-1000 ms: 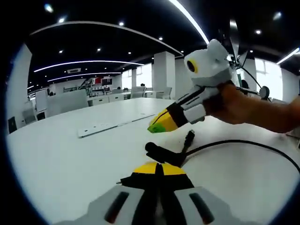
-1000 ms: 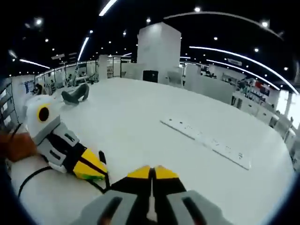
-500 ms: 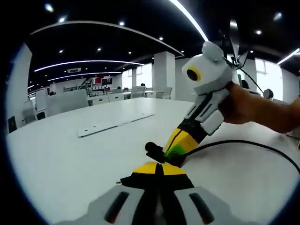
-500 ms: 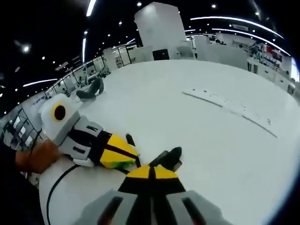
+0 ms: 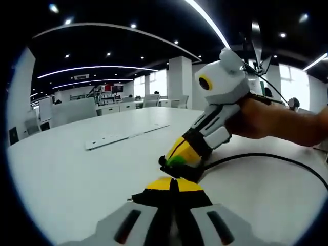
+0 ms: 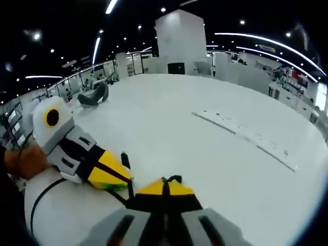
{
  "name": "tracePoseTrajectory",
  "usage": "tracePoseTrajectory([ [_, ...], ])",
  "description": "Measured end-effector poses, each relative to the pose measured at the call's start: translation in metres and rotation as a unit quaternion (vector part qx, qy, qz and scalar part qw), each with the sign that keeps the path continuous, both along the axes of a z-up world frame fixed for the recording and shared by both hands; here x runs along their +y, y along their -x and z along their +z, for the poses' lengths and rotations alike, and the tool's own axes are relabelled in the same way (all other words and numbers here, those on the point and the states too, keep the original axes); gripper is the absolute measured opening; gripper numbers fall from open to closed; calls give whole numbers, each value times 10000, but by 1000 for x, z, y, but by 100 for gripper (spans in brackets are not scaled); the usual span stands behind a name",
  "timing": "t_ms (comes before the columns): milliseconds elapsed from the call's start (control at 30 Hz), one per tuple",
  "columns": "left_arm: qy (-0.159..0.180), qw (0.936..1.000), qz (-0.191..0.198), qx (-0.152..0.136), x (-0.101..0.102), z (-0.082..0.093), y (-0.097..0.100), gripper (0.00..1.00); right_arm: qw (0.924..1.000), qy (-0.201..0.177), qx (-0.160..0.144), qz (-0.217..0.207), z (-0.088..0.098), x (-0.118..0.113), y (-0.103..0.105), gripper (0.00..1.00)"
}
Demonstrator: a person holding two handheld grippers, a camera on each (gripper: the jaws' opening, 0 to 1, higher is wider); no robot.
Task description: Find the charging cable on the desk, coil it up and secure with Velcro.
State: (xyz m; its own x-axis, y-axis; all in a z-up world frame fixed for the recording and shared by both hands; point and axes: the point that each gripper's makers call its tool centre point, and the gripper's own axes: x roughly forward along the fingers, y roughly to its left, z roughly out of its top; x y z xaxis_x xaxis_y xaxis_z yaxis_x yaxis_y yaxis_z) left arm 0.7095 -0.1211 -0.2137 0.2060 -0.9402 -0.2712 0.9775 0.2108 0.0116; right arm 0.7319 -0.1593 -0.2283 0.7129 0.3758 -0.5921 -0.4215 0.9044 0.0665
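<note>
in the left gripper view the charging cable (image 5: 256, 156) runs off to the right over the desk (image 5: 72, 169), its black end pinched by the closed left gripper (image 5: 171, 183), while the right gripper (image 5: 177, 156), jaws together, touches that same end.

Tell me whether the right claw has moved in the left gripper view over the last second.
Yes. Against the unmoved white strip on the desk, the right claw has dropped from above the black cable onto its end just ahead of the left claw.
</note>
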Motion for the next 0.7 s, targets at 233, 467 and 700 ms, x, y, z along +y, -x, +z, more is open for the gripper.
tracePoseTrajectory([
  [233, 0, 10000, -5, 0, 0, 0, -1, 2, 9997, 8, -201, -123, -1, -1, -5, 1],
  [467, 2, 10000, -8, 10, 0, 0, -1, 2, 9984, 329, -427, -183, 8, 3, 3, 2],
  [700, 0, 10000, 6, 18, 0, 0, -2, 2, 9983, 105, -544, -186, 18, 6, 25, 2],
])
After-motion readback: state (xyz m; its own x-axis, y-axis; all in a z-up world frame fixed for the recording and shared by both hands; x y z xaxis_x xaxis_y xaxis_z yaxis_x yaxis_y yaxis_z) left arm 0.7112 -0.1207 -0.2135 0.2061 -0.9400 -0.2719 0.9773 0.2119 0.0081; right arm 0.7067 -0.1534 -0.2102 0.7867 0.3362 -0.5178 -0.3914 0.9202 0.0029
